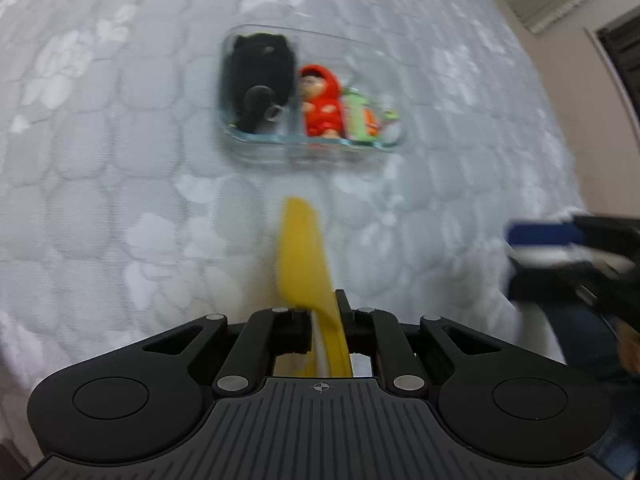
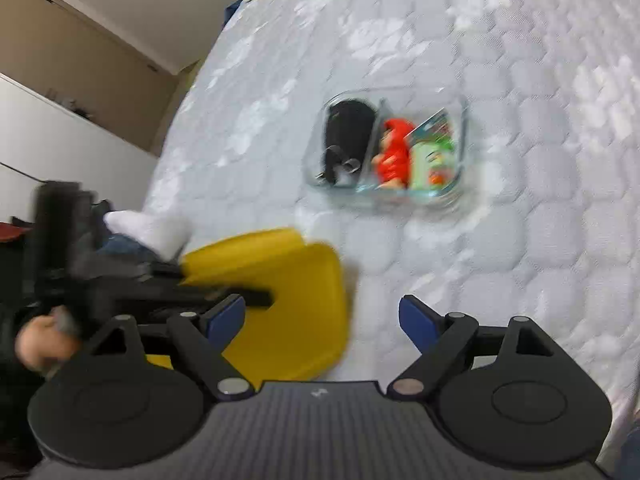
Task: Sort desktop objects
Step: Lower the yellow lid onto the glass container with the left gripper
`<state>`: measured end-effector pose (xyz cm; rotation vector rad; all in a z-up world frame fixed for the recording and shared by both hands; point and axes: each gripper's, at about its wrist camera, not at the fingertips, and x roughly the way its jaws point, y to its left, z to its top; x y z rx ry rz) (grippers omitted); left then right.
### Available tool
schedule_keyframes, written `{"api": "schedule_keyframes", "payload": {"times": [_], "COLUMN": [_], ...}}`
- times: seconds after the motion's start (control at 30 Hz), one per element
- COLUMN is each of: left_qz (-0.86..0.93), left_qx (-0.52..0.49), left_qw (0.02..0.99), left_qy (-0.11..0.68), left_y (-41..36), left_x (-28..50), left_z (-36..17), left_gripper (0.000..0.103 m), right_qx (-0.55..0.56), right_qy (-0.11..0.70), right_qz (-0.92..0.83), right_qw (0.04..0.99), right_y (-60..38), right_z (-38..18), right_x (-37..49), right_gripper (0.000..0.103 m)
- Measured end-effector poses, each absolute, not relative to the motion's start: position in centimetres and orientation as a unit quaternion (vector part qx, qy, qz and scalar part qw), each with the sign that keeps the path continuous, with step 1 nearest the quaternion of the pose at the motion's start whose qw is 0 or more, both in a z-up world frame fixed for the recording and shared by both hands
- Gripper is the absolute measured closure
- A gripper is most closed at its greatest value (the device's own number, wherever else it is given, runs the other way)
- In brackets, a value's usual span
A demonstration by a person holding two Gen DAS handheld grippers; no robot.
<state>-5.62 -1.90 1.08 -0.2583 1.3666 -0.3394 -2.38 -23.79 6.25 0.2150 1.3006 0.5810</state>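
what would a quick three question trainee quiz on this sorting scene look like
1. True or false: the left gripper is shut on the yellow lid.
2. What lies in the same compartment of the glass container as the red hooded figure?
A. a black pouch
B. a green packet
C. nothing
3. Fill in: the right gripper has its jaws ____.

Key:
1. True: its pads pinch the lid's edge.
2. B: the green packet lies beside the figure; the black pouch fills the other compartment.
3. Open, with nothing between them.
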Motion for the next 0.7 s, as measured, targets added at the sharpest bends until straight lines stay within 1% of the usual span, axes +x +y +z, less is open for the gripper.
{"api": "schedule_keyframes", "payload": {"times": [0.07,0.17,0.27,0.4,0.47,0.5,0.57,0.7], "left_qz": [-0.172,-0.186,-0.198,-0.215,-0.233,-0.250,-0.287,-0.342], "left_qx": [-0.112,-0.102,-0.079,-0.032,0.006,0.011,0.008,-0.063], "left_qw": [0.759,0.764,0.772,0.779,0.778,0.777,0.771,0.763], "left_qy": [0.618,0.610,0.599,0.589,0.583,0.578,0.568,0.545], "left_y": [-2.3,-2.9,-3.4,-4.0,-4.5,-4.6,-4.8,-3.6], "left_x": [-5.8,-5.9,-5.5,-3.0,-1.2,-0.3,1.7,6.1], "left_z": [1.5,2.0,3.3,4.9,4.9,5.0,5.2,5.8], "left_gripper": [0.089,0.091,0.091,0.091,0.090,0.091,0.090,0.090], "right_qx": [0.080,0.062,0.043,0.016,0.028,0.040,0.064,0.083], "right_qy": [0.588,0.578,0.556,0.507,0.492,0.488,0.481,0.481], "right_qz": [0.258,0.247,0.246,0.228,0.213,0.203,0.181,0.135], "right_qw": [0.763,0.775,0.793,0.831,0.843,0.848,0.855,0.862], "right_y": [-24.0,-24.1,-24.5,-24.7,-25.3,-25.6,-26.4,-27.7], "right_z": [5.9,5.5,6.3,7.7,8.3,8.5,8.5,7.2], "right_x": [-2.2,-1.8,-2.1,-1.6,-0.5,0.3,1.9,6.2], "right_gripper": [0.018,0.018,0.018,0.017,0.017,0.017,0.016,0.015]}}
